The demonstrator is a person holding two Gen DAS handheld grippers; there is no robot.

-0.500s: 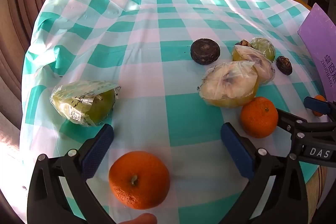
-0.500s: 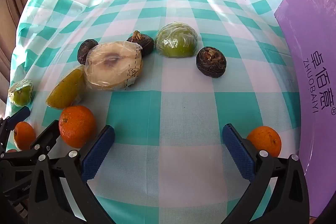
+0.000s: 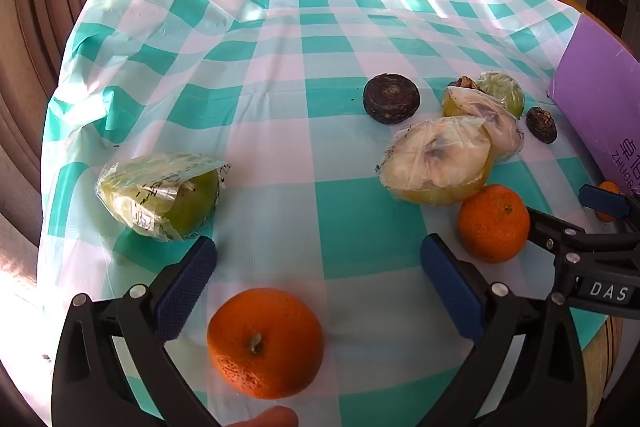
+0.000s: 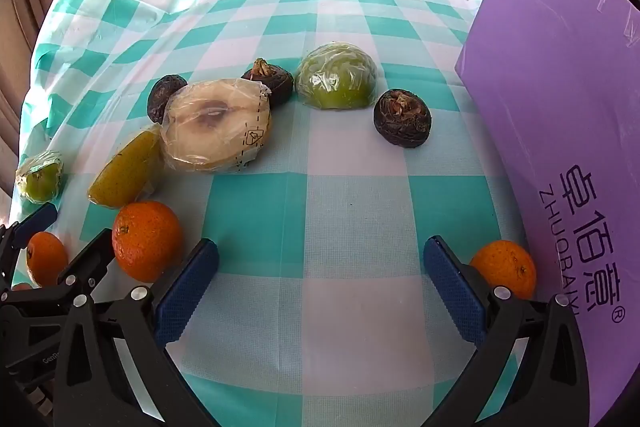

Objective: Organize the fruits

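the checked tablecloth (image 4: 352, 211) covers the whole round table, and the purple board (image 4: 560, 131) stands propped along its right side. the fruit lies loose on the cloth, not gathered by kind, so the sorting looks barely begun: everything is left to do, as far as these views show.

the wrapped pale fruit half (image 4: 218, 125) leans against a yellow wedge (image 4: 126, 175), with a wrapped green half (image 4: 338, 77) behind it and three dark round fruits nearby, one (image 4: 402, 119) apart on the right. another wrapped green fruit (image 3: 160, 197) sits alone toward the left edge. three oranges are spread along the near side: one (image 3: 266, 343) inside the span of the left gripper (image 3: 318, 273), one (image 4: 146, 241) between the two tools, one (image 4: 504, 267) just beside the board.

both tools stand wide and hold nothing; the right gripper (image 4: 320, 277) hangs over bare cloth. the far half of the table is open room; the near rim and the board crowd the oranges.
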